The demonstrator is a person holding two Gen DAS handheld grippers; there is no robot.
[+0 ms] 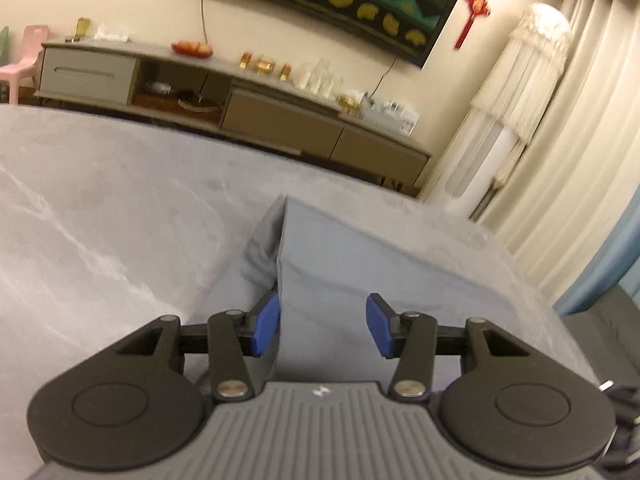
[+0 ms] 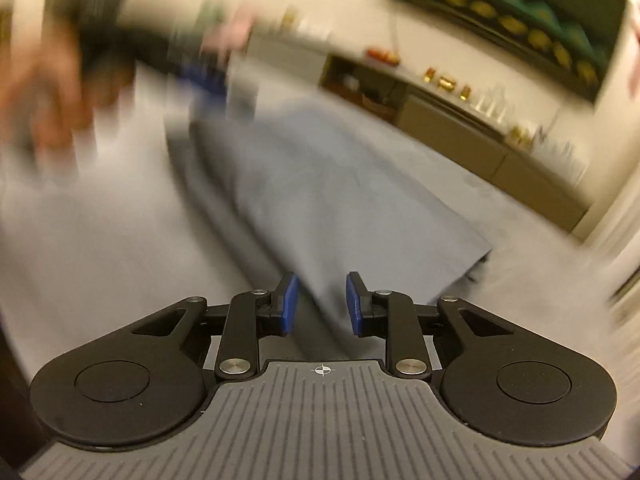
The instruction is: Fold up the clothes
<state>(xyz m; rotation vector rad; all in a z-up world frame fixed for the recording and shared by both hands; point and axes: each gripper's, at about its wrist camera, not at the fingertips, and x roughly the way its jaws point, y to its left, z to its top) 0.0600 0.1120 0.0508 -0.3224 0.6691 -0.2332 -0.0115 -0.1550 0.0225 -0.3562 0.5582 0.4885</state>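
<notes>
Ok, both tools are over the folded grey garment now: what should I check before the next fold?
1. Left tool open: ok, blue pads apart, nothing held.
2. Right tool open: ok, pads apart, empty.
3. Folded grey cloth garment lying flat on the pale grey bed cover: ok, though a lower layer sticks out along its left edge.
4. Near corner of the garment by the right tool: ok, visible on the cover.
5. Right wrist view sharp enough to aim: not ok, heavily blurred.
6. Garment edge between the left tool's pads: cannot tell.
</notes>
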